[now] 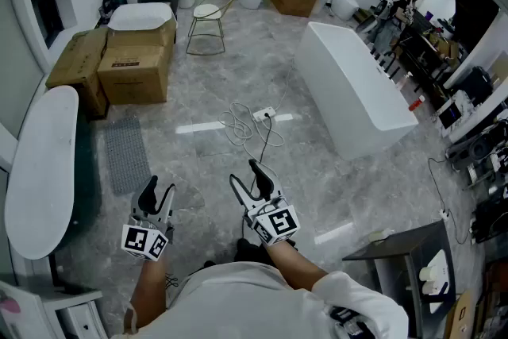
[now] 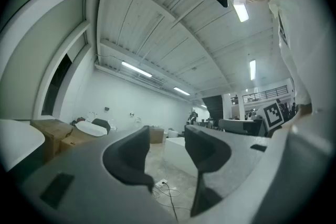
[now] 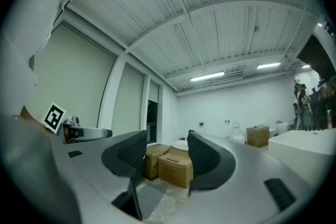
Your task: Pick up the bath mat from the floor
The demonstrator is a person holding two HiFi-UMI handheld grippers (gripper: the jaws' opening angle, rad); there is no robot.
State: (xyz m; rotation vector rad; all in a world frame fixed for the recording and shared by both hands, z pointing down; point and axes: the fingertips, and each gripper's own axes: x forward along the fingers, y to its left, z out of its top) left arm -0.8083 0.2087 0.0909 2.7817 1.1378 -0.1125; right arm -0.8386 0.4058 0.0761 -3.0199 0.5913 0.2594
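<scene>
1. Holding both tools low in front of me, I have the left gripper (image 1: 156, 190) with its jaws apart and only floor between them. The right gripper (image 1: 255, 175) stands wider still, equally empty.
2. The bath mat (image 1: 127, 155) lies flat on the grey floor ahead and to my left. It sits just beside the long white tub (image 1: 40, 171) and in front of the cardboard boxes (image 1: 135, 67). Its near end is closest to my left tool, but apart from it.
3. It looks thin, with a gridded, rubbery texture, so I judge it light and floppy: it should sag and fold once lifted.
4. Lying flush, it offers no raised edge. I would go for the near short end and pinch a corner with each tool, so it hangs evenly rather than dragging.
5. The white cable (image 1: 250, 123) lies well clear to the right.
</scene>
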